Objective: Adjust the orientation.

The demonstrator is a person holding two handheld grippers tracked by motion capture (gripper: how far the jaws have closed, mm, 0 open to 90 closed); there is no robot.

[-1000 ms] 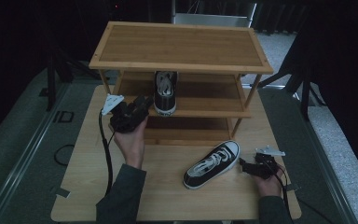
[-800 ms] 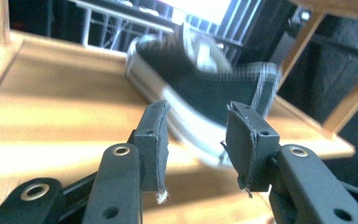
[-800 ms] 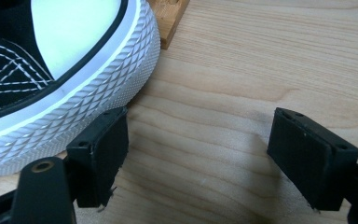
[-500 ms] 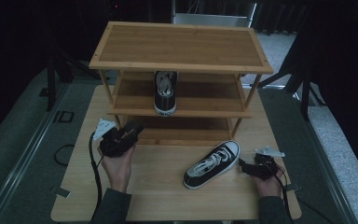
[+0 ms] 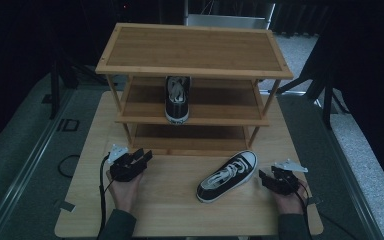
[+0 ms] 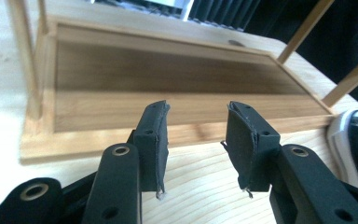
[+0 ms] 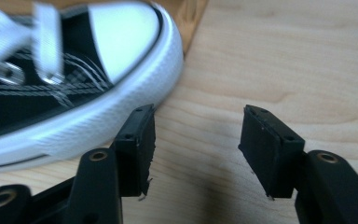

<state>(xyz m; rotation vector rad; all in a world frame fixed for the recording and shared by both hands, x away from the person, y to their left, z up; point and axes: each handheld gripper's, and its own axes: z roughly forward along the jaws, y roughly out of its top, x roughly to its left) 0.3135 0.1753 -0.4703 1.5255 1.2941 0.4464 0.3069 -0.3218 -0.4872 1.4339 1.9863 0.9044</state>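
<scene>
A black-and-white sneaker [image 5: 227, 176] lies on the table [image 5: 170, 215] at lower centre of the high view, in front of the wooden shoe rack [image 5: 195, 95]. Its long axis runs diagonally, the white toe cap toward the upper right and the heel toward the lower left. A second sneaker [image 5: 177, 99] already stands on the rack's middle shelf, toe toward the camera.

The right gripper [image 5: 272, 180] sits at lower right, just beside the toe end of the loose sneaker. In the right gripper view the toe [image 7: 121, 51] fills the upper left, and the gripper [image 7: 196, 149] has its jaws spread with bare table between them; one jaw is close against the white rubber sole edge, though contact cannot be confirmed.

The left gripper [image 5: 139, 159] rests at lower left, well apart from the shoe's heel, jaws spread and empty [image 6: 196, 144], pointing at the rack's bottom shelf [image 6: 168, 88].

The right gripper is clearly nearer, so it would likely take the shoe, shifting left across the toe.
</scene>
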